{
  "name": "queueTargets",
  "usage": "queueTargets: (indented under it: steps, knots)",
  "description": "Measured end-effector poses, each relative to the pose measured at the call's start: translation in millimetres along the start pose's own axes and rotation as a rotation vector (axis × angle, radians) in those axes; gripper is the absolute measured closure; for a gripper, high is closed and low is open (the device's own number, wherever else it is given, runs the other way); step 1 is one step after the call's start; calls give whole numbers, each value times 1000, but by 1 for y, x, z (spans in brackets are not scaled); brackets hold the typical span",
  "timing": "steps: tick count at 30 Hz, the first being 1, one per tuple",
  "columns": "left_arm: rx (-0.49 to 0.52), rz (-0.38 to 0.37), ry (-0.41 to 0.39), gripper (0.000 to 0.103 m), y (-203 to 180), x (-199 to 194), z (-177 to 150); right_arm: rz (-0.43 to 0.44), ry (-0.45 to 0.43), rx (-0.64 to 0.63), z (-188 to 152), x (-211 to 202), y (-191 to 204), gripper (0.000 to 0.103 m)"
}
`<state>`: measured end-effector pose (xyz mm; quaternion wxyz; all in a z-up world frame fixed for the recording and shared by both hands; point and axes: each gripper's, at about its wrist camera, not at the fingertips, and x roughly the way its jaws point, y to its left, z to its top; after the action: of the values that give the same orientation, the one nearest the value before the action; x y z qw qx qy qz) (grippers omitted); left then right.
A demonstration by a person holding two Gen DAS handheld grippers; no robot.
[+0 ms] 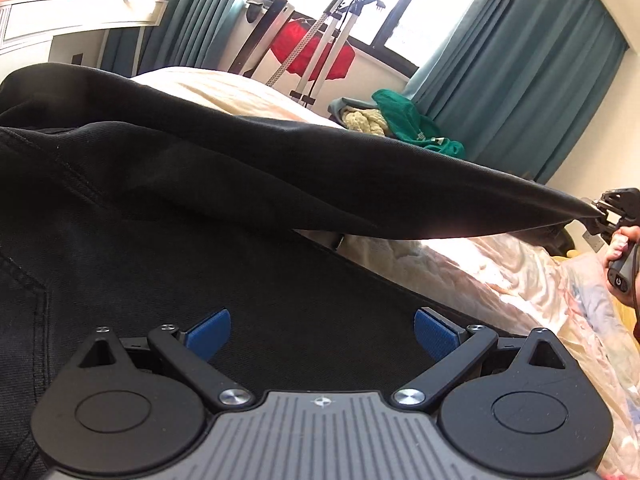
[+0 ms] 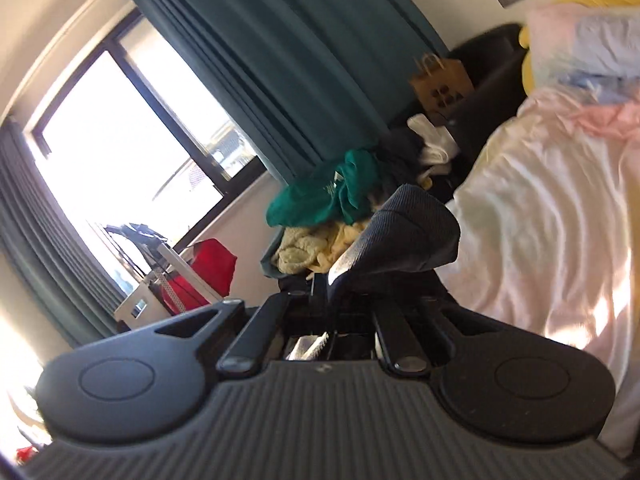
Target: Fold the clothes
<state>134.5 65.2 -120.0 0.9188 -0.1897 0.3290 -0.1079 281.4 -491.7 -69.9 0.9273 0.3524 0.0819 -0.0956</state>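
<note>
The black garment [image 1: 168, 208] fills the left and centre of the left wrist view, its body lying on the bed [image 1: 500, 280]. One part of it is stretched taut as a long band from the upper left of the frame to the middle right edge. There the right gripper [image 1: 600, 216] has its jaws clamped on the tip, with a hand [image 1: 622, 244] on the handle below. In the right wrist view a tuft of dark cloth [image 2: 412, 232] stands up out of the closed jaws at frame centre.

The left gripper [image 1: 322, 334] sits low in its frame over the flat cloth, jaws wide and holding nothing, blue pads [image 1: 210, 336] apart.

This looks like a fold in progress, with the lifted part being carried across the body. To do it well, keep the band taut so it lays without wrinkles. The left gripper could press the flat cloth to stop the body sliding. Set the edge down square.

A pile of clothes [image 1: 400, 124] sits at the bed's far end, in the upper centre-right of the frame.
</note>
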Motion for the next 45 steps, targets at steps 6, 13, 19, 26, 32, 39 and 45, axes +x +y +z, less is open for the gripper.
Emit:
queueTargets:
  steps: [6,13,19,26,32,39,45]
  knots:
    - [1,-1,2,3,0,-4,-1,-208,168,63,-63,-6,-101,97]
    - [80,57,-21,3,-12,-10,-1,-285,284,-4,-91,-15,-117,93]
    - [227,118,-90,3,-34,-27,-6,-347,275,-209,-89,-65,-59,58]
    - [283,120,-90,3,-55,-51,-11,-184,247,-305,-104,-162,16,31]
    - [300,114,-96,1,-64,-96,-19,-33,202,-437,-136,-241,68,17]
    - [335,127,-110,0,-74,-125,-27,47,247,-520,-180,-266,68,17]
    - [357,165,-92,0,-77,-122,-31,34,243,-496,-186,-258,64,17]
